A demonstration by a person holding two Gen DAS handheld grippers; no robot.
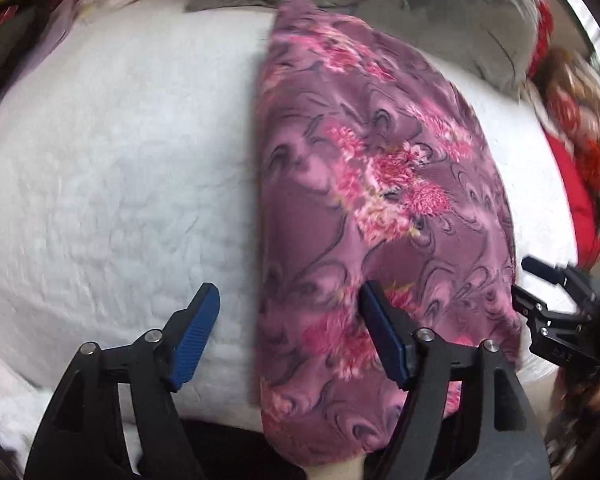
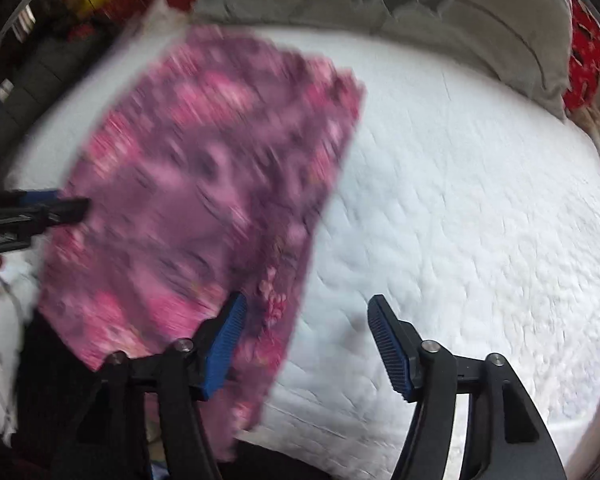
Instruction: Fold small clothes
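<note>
The purple floral cloth (image 1: pixel 380 184) lies flat, its long axis running straight away from both grippers. The left gripper (image 1: pixel 290 320) stands spread, straddling the cloth's left edge with nothing pinched. The right gripper (image 2: pixel 308 332) is likewise spread and empty, straddling the cloth's right edge. Beneath is a white quilted bedcover (image 2: pixel 480 220); beyond the cloth's far end sits a grey pillow (image 1: pixel 440 4).

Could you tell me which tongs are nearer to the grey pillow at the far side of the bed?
Neither, clearly. The left tongs straddle the floral cloth's left edge, the right tongs its right edge; the grey pillow lies far beyond both.
</note>
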